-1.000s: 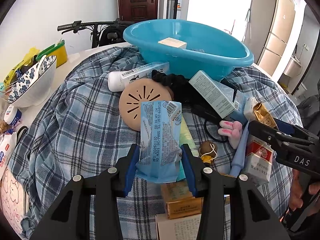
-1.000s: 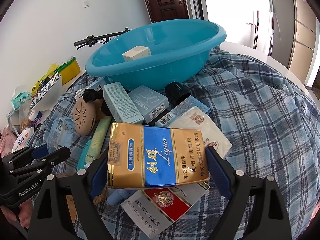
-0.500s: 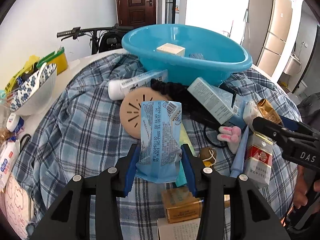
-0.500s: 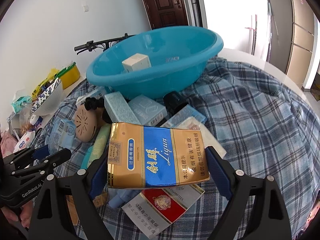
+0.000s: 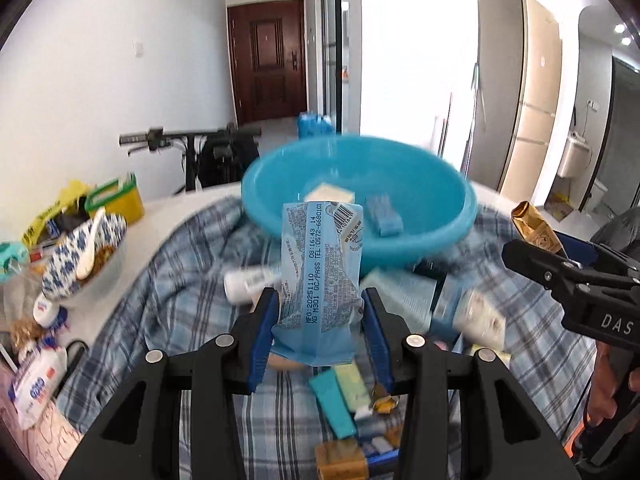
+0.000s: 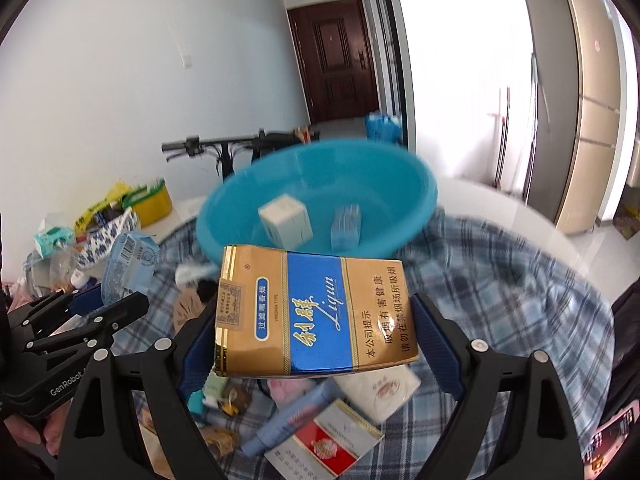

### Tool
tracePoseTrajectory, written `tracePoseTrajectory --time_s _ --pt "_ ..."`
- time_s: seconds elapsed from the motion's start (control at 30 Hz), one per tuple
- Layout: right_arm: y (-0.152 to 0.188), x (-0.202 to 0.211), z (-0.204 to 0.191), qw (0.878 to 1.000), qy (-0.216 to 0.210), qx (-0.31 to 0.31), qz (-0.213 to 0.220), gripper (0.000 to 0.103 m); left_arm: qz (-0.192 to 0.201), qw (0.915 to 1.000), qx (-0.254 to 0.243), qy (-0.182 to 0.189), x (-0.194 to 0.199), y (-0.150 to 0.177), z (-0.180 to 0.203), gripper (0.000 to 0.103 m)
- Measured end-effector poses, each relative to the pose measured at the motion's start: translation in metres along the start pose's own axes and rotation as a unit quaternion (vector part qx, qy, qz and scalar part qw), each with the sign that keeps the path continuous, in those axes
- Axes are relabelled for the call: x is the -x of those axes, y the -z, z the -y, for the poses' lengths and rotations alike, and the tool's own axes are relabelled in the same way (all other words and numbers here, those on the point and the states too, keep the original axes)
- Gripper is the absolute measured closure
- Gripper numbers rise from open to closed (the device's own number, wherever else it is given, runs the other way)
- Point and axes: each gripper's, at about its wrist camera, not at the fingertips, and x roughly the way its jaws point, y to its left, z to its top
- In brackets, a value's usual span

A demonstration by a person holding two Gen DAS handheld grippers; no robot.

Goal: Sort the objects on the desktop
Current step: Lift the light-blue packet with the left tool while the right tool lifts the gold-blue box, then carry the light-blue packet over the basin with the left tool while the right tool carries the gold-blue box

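— What is the left gripper [image 5: 318, 320] doing?
— Tilting downward, its blue pads are clamping a crinkly light-blue pouch [image 5: 320, 276] upright above the plaid cloth [image 5: 176, 304].
— And the right gripper [image 6: 316, 328]?
— Angled down likewise, it is squeezing a glossy gold-and-blue cigarette pack [image 6: 316, 312] crosswise. Both are hanging in front of the round, smooth plastic basin [image 6: 400, 216], which is holding a cream box [image 6: 286, 220].

The basin [image 5: 440, 216] is smooth glossy plastic. The checked cloth [image 6: 520, 288] is soft woven fabric. The blue packet [image 5: 320, 276] is thin shiny foil; the cigarette pack [image 6: 316, 312] is glossy printed cardboard.
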Motion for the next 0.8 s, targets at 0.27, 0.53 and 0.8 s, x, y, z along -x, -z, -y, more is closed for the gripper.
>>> tracePoseTrajectory --time_s 0.27,0.53,0.8 --pt "-0.028 0.032 -0.007 0.998 0.006 0.014 0.06 0.016 0.058 0.9983 0.001 -0.004 0.028 -0.029 0.002 0.058" --pt "-0.056 0.061 -0.017 0.992 0.012 0.038 0.117 0.016 0.129 0.9915 -0.012 -0.01 0.06 -0.059 0.009 0.058" --pt "-0.09 0.092 -0.031 0.98 0.024 0.065 0.187 0.016 0.194 0.9809 -0.017 -0.005 0.093 -0.088 0.017 0.058"
